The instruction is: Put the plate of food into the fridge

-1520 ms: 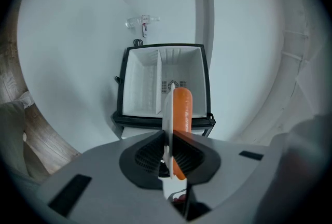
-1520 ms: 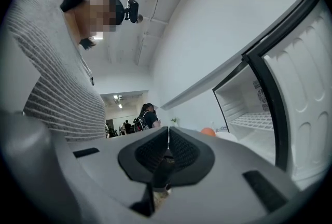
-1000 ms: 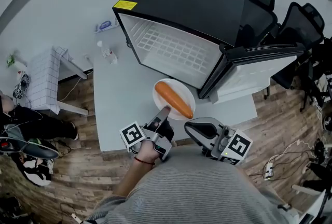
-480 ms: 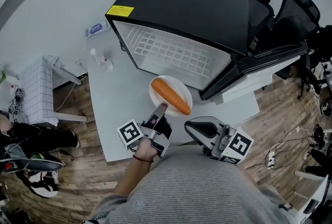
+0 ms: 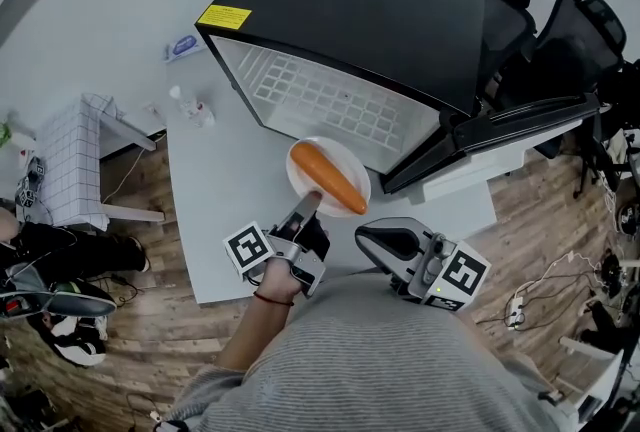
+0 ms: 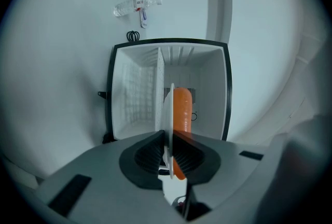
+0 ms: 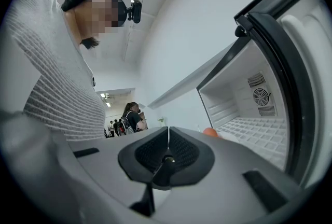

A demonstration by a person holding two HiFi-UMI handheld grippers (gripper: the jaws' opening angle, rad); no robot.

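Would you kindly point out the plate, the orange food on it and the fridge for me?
plate [image 5: 345, 158], head view, bare white rim.
orange food [image 5: 328, 178], head view, its middle.
fridge [image 5: 350, 10], head view, black outer wall.

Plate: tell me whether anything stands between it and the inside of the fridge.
Nothing visible does. The left gripper holds the plate by its near rim just before the open fridge; the door stands swung aside at the right, and the opening ahead shows no items.

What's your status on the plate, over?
Left gripper shut on plate rim, orange food aboard. Right gripper shut, empty. Fridge open ahead, nothing blocking.
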